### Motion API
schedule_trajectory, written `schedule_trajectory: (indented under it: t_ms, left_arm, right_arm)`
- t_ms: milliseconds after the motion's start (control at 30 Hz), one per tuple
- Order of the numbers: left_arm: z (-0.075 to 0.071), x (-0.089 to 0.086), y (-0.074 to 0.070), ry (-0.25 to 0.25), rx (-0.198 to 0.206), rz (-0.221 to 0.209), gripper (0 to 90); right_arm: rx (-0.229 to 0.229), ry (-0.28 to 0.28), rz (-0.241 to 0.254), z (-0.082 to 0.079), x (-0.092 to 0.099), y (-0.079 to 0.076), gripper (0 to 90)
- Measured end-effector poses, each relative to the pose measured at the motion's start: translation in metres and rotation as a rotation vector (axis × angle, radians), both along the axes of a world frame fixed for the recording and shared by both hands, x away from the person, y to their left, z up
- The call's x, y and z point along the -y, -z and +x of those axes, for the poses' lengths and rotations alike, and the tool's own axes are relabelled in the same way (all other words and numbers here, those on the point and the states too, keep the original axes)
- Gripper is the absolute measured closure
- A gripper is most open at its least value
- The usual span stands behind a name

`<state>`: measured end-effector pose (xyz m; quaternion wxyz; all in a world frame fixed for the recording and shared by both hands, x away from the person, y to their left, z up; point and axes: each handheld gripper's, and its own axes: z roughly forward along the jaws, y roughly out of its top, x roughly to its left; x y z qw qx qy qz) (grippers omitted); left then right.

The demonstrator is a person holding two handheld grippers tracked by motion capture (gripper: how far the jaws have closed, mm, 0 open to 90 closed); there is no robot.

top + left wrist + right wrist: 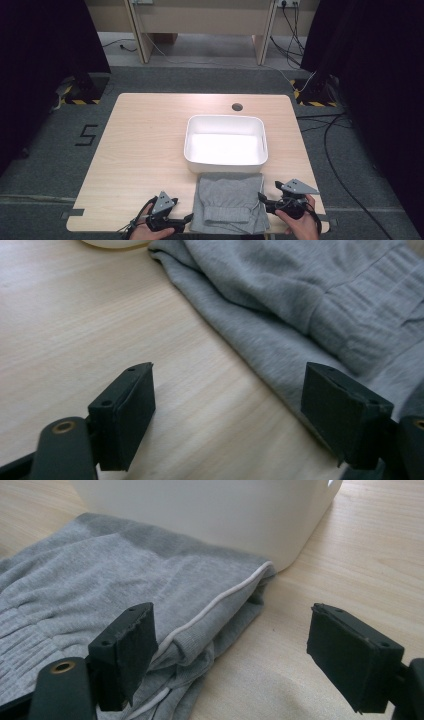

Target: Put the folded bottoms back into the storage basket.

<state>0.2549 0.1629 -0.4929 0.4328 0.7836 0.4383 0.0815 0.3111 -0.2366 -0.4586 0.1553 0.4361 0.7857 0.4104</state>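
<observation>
- My left tongs (189, 218) and right tongs (260, 198) both stand apart, holding nothing, flanking the folded grey garment (230, 202).
- It lies at the worktop's (145, 145) near edge, touching the white bin (225, 123).
- I should pinch both side edges through every layer, evenly.

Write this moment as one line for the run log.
left gripper: open, beside folded grey garment | right gripper: open at its other edge | white bin: empty, behind garment
</observation>
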Motion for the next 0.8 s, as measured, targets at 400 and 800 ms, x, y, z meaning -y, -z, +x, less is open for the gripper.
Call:
schedule_trajectory:
  t_ms: [400,800]
  left_arm:
    - [-0.007,0.018,0.001,0.065,0.007,-0.031,16.5]
    - [-0.013,0.043,0.000,0.125,-0.045,-0.105,15.1]
  right_arm:
    - [-0.021,-0.001,0.027,0.001,0.001,0.004,20.7]
    - [-0.017,-0.018,0.016,0.003,-0.001,0.004,21.4]
